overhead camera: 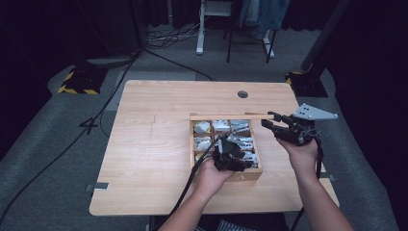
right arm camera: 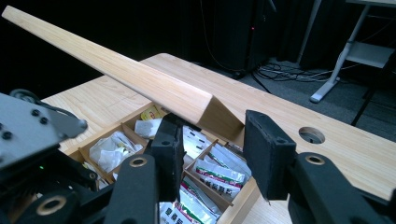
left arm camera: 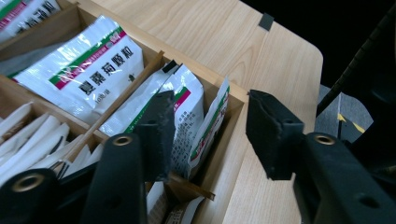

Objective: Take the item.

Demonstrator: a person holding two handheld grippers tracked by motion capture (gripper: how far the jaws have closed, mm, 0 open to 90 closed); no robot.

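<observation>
On the table we see a wooden box of sachets, lid raised at its far edge. Left gripper hangs over the near-right compartment, jaws wide, straddling the box wall. Right gripper gapes wide just below the lid's corner, holding nothing.

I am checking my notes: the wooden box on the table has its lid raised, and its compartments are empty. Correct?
Not empty: the wooden box on the table has its lid raised, but its compartments hold white sachets, as the left gripper view shows.
</observation>
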